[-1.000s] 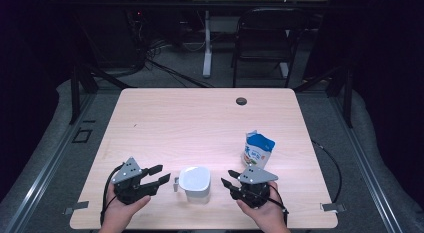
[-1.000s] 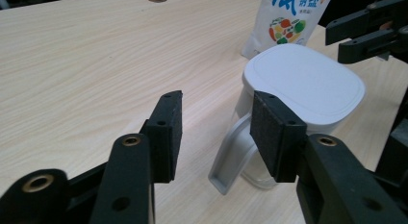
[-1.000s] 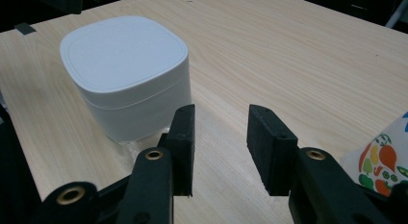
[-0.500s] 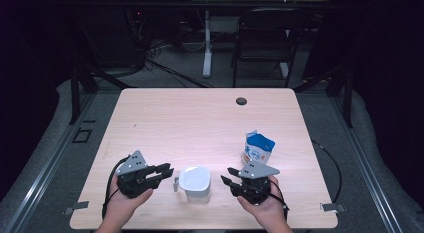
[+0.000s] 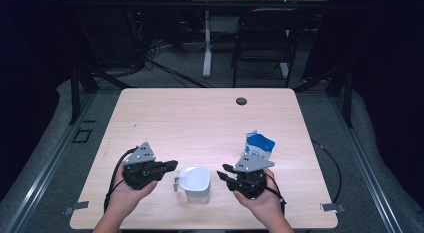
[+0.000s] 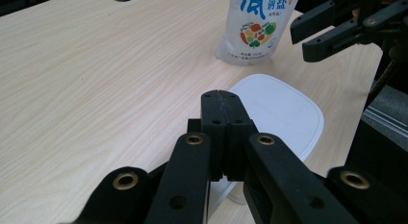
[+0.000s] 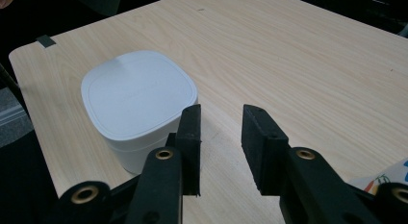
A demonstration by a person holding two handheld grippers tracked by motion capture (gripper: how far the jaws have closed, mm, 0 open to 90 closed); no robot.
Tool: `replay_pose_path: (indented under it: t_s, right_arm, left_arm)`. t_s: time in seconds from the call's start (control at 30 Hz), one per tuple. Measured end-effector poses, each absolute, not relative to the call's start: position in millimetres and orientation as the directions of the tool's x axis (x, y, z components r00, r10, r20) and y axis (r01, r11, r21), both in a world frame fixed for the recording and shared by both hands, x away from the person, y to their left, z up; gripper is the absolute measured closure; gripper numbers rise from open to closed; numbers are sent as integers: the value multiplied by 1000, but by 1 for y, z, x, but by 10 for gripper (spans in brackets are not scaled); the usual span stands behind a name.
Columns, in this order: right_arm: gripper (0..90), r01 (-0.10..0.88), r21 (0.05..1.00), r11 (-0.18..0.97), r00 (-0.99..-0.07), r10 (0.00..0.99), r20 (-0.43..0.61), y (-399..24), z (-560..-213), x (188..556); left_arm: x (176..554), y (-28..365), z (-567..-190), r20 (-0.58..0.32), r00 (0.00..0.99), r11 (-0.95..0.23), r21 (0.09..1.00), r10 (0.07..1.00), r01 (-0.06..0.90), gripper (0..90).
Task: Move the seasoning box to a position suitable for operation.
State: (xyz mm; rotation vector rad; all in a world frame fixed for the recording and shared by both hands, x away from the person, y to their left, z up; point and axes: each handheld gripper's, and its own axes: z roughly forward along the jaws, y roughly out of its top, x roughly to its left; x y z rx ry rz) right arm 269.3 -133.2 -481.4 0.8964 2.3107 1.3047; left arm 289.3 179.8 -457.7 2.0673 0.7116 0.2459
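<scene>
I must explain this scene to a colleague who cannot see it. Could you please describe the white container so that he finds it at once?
Start at the light wooden table and go to its near edge, between the person's two hands. There stands the white, rounded-square plastic container with a closed lid. Unlike the blue-and-white printed pouch standing farther back on the right, it is plain, low and rigid.

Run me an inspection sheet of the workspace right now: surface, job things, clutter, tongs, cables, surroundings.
Surface: light wooden table, with a round dark grommet hole near its far edge.
Job's things: white rounded-square lidded plastic container at the near edge; blue-and-white printed pouch standing to its right.
Clutter: nothing seen.
Tongs: left tongs shut, nothing between them, beside the container; right tongs open, empty; both have just been closing.
Cables: black cable loops from the left tongs; floor cables beyond the table.
Surroundings: dark room, black chair behind.
</scene>
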Motion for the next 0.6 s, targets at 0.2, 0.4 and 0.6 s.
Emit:
replay_pose_path:
  t_s: [0.2, 0.4, 0.6]
  right_arm:
    - [712, 363, 854, 371, -748, 664, 29, -138, -479, 268]
    - [726, 364, 839, 405, -756, 655, 12, -133, -488, 263]
    - [736, 371, 835, 407, -757, 653, 18, -133, -491, 262]
  left_arm:
    - [287, 177, -459, -87, 825, -441, 811, 558, 384, 900]
    - [284, 168, -463, -57, 836, -479, 797, 545, 367, 900]
    - [283, 163, -465, -48, 846, -500, 788, 531, 358, 900]
